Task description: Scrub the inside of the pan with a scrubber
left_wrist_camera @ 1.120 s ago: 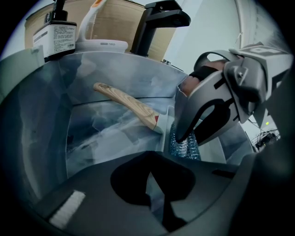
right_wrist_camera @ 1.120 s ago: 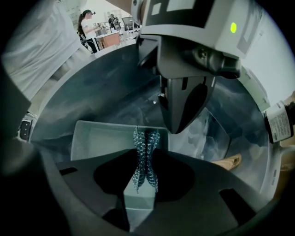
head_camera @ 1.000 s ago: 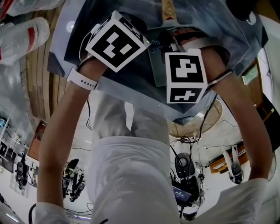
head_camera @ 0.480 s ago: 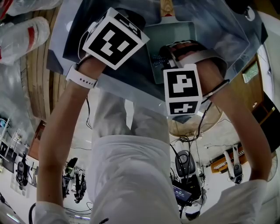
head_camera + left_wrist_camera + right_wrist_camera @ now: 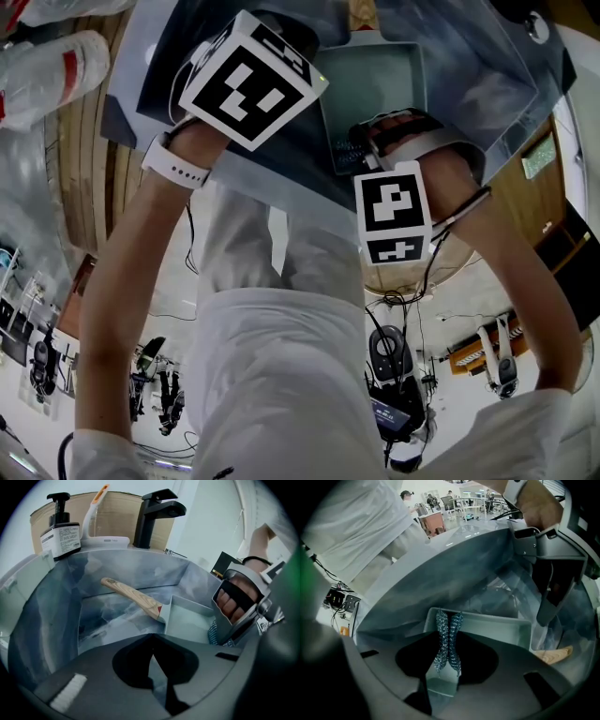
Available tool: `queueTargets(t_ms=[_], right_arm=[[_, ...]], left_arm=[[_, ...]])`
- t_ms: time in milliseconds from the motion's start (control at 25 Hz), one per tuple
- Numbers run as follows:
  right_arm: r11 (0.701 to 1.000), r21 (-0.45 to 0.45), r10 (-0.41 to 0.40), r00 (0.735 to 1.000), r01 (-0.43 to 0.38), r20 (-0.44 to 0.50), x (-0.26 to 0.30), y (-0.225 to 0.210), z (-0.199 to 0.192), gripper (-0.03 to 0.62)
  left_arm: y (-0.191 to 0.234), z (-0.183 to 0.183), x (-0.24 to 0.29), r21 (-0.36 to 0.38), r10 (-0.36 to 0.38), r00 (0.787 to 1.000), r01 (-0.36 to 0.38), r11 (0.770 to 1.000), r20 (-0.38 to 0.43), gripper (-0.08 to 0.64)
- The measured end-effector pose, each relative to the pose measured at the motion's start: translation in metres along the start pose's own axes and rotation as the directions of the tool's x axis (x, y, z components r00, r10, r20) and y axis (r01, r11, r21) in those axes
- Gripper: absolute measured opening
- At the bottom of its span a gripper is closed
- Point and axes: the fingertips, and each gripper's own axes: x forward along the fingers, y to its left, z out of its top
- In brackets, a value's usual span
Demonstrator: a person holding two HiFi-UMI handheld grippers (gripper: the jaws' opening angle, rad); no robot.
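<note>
A pale green rectangular pan [image 5: 375, 84] with a wooden handle [image 5: 133, 597] lies in the grey sink [image 5: 47, 620]. My right gripper [image 5: 446, 665] is shut on a blue-green knitted scrubber [image 5: 448, 637]. The scrubber hangs over the pan's near wall [image 5: 487, 623] and reaches into the pan. In the head view the scrubber [image 5: 343, 155] shows at the pan's near left corner, just beyond the right gripper's marker cube. My left gripper [image 5: 157, 677] is shut just left of the pan, low over the sink floor, and I see nothing between its jaws.
A black faucet [image 5: 152, 513], a pump soap bottle [image 5: 60, 531] and a white brush with an orange tip [image 5: 96, 513] stand along the sink's back edge. A clear plastic bottle [image 5: 52, 70] lies on the wooden counter to the left. The sink walls are close on every side.
My right gripper has drawn back toward the person with the scrubber, uncovering more of the pan's inside. The left gripper has barely moved.
</note>
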Motion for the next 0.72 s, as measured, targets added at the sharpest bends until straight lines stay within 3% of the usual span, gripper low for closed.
queueTargets(t_ms=[360, 720], right_arm=[[1.000, 0.005, -0.009, 1.000, 0.009, -0.009, -0.011, 0.013, 0.000, 0.114], [0.995, 0.034, 0.092, 0.995, -0.094, 0.042, -0.030, 0.026, 0.004, 0.114]], left_arm=[[-0.004, 0.004, -0.006, 0.003, 0.010, 1.000, -0.010, 1.000, 0.009, 0.003], [-0.010, 0.005, -0.014, 0.008, 0.014, 1.000, -0.014, 1.000, 0.022, 0.003]])
